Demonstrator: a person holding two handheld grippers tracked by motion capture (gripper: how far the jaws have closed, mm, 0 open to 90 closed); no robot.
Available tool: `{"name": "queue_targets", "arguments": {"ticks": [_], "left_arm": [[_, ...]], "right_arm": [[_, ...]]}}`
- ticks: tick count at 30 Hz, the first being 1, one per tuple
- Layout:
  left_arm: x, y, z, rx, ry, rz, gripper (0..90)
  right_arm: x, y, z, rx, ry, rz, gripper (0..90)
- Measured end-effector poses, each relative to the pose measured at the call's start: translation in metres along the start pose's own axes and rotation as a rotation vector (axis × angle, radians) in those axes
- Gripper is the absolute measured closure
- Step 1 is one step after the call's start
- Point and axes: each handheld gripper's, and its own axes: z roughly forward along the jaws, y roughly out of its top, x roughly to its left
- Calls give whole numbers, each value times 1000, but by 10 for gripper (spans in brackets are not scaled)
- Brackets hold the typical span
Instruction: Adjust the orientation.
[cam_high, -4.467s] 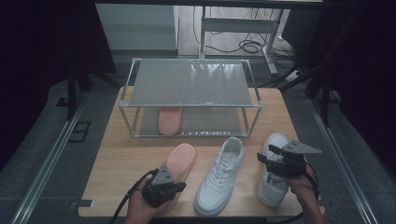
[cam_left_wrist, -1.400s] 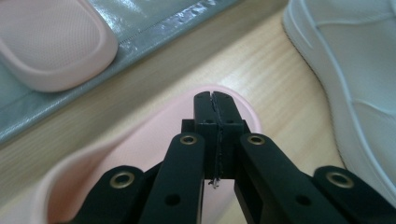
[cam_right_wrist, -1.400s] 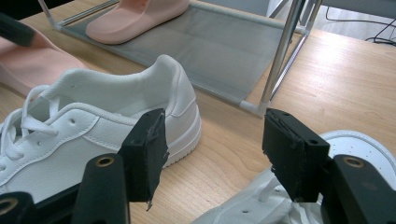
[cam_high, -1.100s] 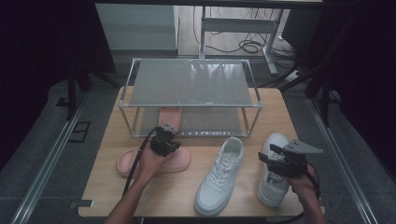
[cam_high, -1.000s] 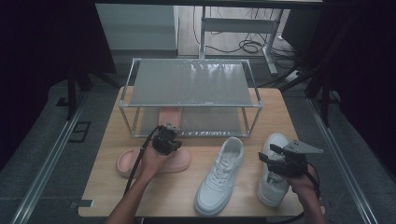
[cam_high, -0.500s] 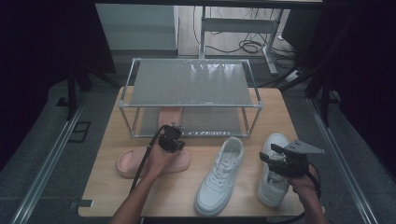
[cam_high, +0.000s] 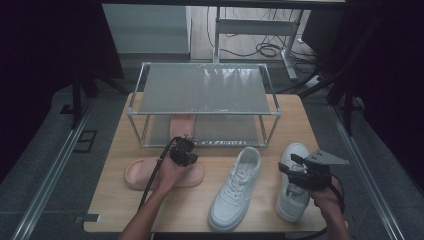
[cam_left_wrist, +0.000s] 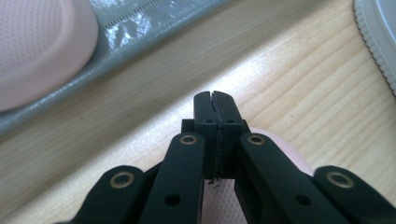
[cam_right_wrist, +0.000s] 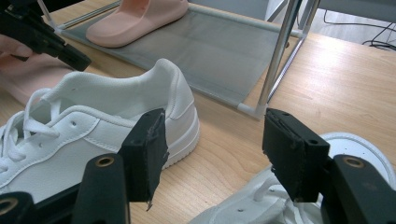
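A pink slipper (cam_high: 142, 173) lies crosswise on the wooden table (cam_high: 280, 120), in front of the rack. My left gripper (cam_high: 186, 146) hovers over its right end, jaws shut with nothing between them (cam_left_wrist: 215, 100); the slipper's pink edge (cam_left_wrist: 285, 156) shows under them. Its mate (cam_high: 182, 122) (cam_right_wrist: 135, 18) rests on the rack's lower shelf (cam_high: 225, 131). Two white sneakers stand at the front, one in the middle (cam_high: 235, 190) (cam_right_wrist: 93, 126) and one at the right (cam_high: 295, 192). My right gripper (cam_high: 290, 164) (cam_right_wrist: 217, 149) is open above the right sneaker.
The two-shelf metal rack (cam_high: 205, 87) takes up the back half of the table; its front right post (cam_right_wrist: 280, 56) stands close beyond my right jaws. Bare wood lies between the sneakers and the rack. Dark floor surrounds the table.
Earlier the left gripper was at the front left with the slipper pointing toward the rack. The slipper now lies crosswise and the gripper has edged toward the rack. The right gripper stays put.
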Motion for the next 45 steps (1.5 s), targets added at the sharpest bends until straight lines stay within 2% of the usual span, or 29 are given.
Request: {"name": "queue_targets", "arguments": {"ticks": [2,4,11,20,25,27,30,32,45], "left_arm": [[-1,-3,-1,-2,-4,-4,900],[-2,-7,-5,6,-7,10,900],[-7,-24,-13,-13,-32,11,900],[-17,-57,-28,-46,-83,21,900],[-23,-76,-37,-60,-96,32,900],[-23,-82,-40,-68,-102,28,900],[-24,-96,-46,-89,-140,11,900],[-24,-104,-50,-96,-151,10,900],[-25,-136,-68,-122,-147,-6,900]], "right_arm": [[0,0,0,-2,-1,1,403],[-1,0,-1,-2,-1,2,403],[0,0,-1,-3,1,1,404],[1,1,-1,-1,2,-3,404],[2,1,-1,-3,1,-5,404],[2,1,-1,-3,1,-5,404],[3,1,-1,-5,2,-7,403],[2,2,-2,-6,1,-7,403],[3,1,-1,-5,0,-6,403]]}}
